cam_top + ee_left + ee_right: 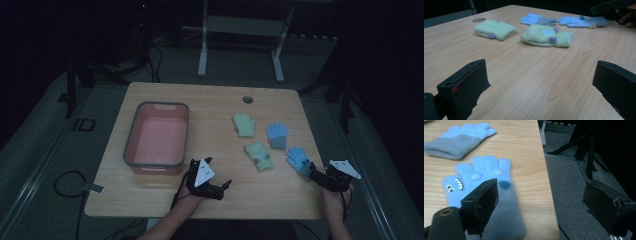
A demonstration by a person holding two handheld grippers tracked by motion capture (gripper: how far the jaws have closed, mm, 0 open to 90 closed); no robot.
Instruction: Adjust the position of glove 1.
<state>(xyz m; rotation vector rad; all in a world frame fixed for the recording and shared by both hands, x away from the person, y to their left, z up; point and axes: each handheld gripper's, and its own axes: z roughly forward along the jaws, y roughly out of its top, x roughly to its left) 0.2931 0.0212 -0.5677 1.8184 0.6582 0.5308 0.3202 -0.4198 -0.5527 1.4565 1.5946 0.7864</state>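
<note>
Two pale green gloves (243, 125) (259, 156) and two blue gloves (277, 135) (298, 161) lie on the right half of the wooden table (210, 105). My left gripper (224, 190) rests near the front edge, open, with bare wood between its jaws (541, 75); the green gloves (496, 29) (547, 36) lie well ahead of it. My right gripper (315, 176) is at the table's right edge, open (542, 192). One jaw hovers over the cuff of the nearer blue glove (482, 185), which has a monster face; the other jaw hangs over the floor.
A pink tub with a grey rim (162, 104) stands on the table's left half. A round cable hole (248, 99) sits near the far edge. Grey floor, cables and a white stand (240, 30) surround the table.
</note>
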